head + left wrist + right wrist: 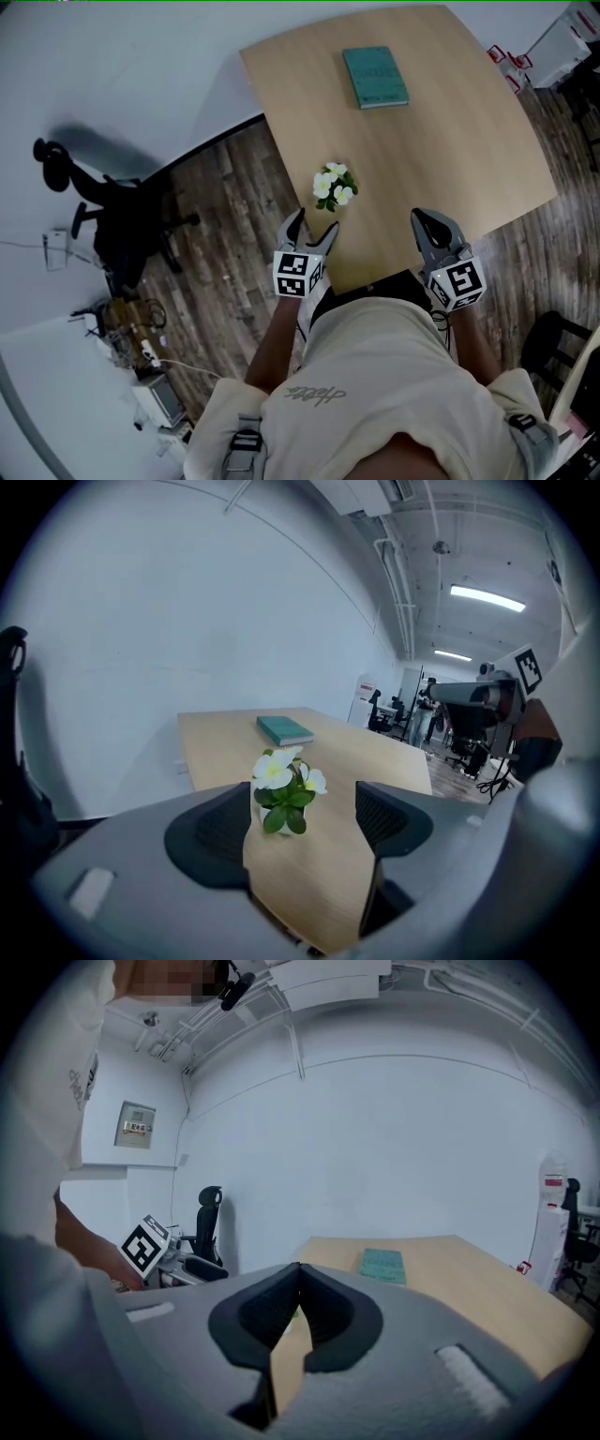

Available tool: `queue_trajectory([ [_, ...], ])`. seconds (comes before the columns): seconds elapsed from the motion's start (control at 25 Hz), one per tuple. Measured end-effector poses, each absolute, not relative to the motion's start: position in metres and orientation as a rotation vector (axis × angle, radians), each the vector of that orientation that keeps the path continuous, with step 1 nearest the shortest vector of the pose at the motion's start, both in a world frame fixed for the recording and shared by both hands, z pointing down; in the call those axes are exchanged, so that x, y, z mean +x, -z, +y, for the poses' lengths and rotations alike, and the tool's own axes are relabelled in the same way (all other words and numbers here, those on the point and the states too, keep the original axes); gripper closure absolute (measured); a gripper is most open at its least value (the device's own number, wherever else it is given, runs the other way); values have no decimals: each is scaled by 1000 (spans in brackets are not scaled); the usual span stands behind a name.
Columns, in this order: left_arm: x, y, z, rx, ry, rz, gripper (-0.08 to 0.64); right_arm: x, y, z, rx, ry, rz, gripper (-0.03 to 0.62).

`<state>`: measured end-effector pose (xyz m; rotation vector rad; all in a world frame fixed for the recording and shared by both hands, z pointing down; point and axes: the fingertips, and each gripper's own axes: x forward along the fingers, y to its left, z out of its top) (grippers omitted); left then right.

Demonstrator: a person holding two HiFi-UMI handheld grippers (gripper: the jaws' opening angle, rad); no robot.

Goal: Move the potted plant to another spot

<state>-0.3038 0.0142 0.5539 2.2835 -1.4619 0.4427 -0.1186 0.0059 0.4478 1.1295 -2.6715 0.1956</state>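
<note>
The potted plant [333, 186], small with white flowers and green leaves, stands near the front edge of the light wooden table [469, 150]. My left gripper [317, 221] is just short of it with its jaws open. In the left gripper view the plant [284, 794] stands upright a little beyond the gap of the left gripper [305, 801], and neither pad touches it. My right gripper [424, 220] hovers over the table's front edge to the right, well apart from the plant. Seen in its own view, the right gripper [298, 1274] is shut on nothing.
A teal book [375, 77] lies flat at the table's far side. A black office chair [112, 216] stands on the wooden floor to the left, with cables and clutter [131, 328] below it. Boxes [553, 47] sit beyond the table's right corner.
</note>
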Motion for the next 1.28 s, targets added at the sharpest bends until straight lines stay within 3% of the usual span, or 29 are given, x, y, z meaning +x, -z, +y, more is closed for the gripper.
queue_trajectory([
  [0.56, -298, -637, -18, 2198, -584, -1438, 175, -104, -463, -19, 1141, -222, -2587, 589],
  [1.28, -283, -676, -58, 2226, -642, -1431, 170, -102, -475, -31, 1107, -269, -2551, 589],
])
